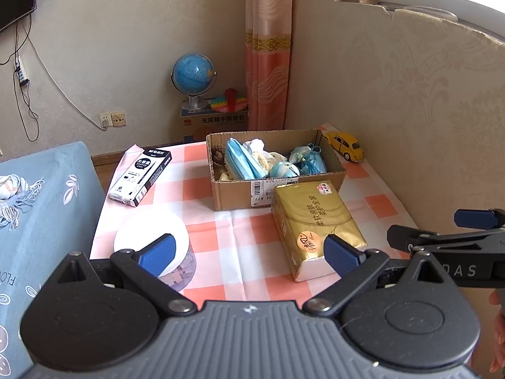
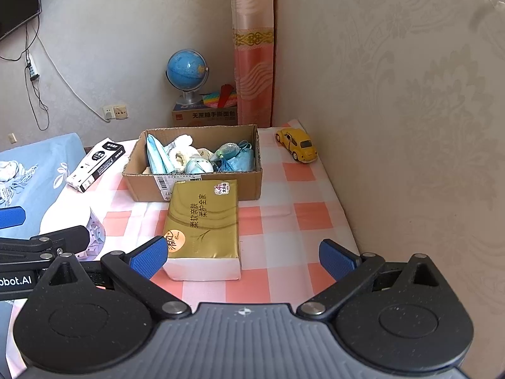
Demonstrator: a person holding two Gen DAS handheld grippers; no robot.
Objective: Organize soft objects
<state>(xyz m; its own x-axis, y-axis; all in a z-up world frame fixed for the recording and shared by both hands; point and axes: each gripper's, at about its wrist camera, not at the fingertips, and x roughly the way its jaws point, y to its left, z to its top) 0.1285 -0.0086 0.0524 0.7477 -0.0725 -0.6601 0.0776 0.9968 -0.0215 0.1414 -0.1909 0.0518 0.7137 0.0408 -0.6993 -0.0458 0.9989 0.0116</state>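
A cardboard box (image 1: 240, 194) (image 2: 142, 186) stands at the back of the checked table and holds soft things: blue face masks (image 1: 244, 162) (image 2: 157, 156), white fluffy items (image 2: 181, 151) and pale blue pouches (image 1: 307, 158) (image 2: 236, 158). A gold tissue pack (image 1: 311, 221) (image 2: 202, 221) lies in front of the box. My left gripper (image 1: 251, 252) is open and empty, just short of the pack. My right gripper (image 2: 243, 257) is open and empty, its left pad beside the pack's near corner.
A black-and-white pen box (image 1: 140, 175) (image 2: 94, 164) lies at the back left. A white-lidded clear jar (image 1: 151, 240) (image 2: 91, 230) stands at the left. A yellow toy car (image 1: 345, 145) (image 2: 296, 143) sits at the back right by the wall. A blue bed (image 1: 38, 208) borders the left.
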